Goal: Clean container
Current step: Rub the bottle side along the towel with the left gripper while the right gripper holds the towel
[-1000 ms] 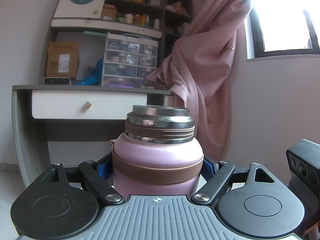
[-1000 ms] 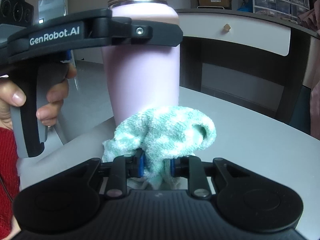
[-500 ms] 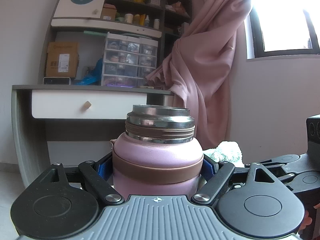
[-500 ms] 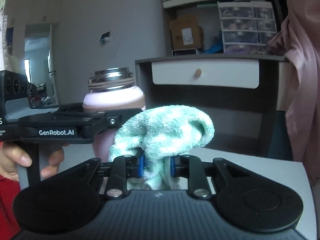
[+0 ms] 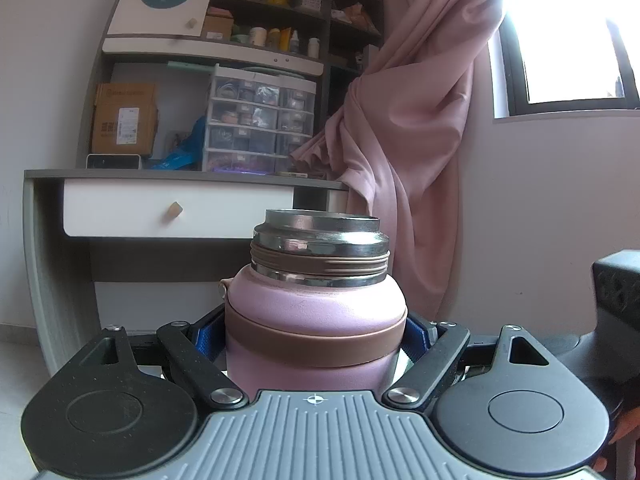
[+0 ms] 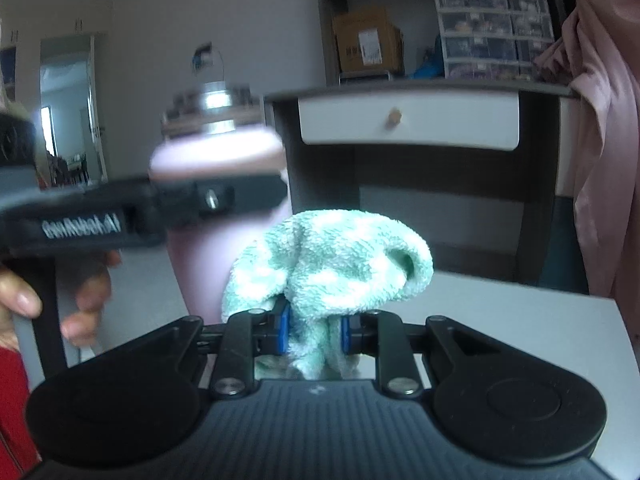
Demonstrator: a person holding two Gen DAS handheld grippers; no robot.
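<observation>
Pink flask (image 5: 316, 320): upright, lid off, steel mouth open; contents cannot be seen from either view. It stands at the centre of the left wrist view, clamped at the shoulder by the left gripper (image 5: 316, 344), blue pads pressed on both sides. In the right wrist view, the right gripper (image 6: 314, 334) pinches a green towel (image 6: 332, 256), bunched at 12 o'clock, just beside the flask's lower body at 10 o'clock. Grey table (image 6: 520, 332) beneath.

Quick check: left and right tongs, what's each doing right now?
Left tongs: closed on the pink flask.
Right tongs: closed on the green towel.
</observation>
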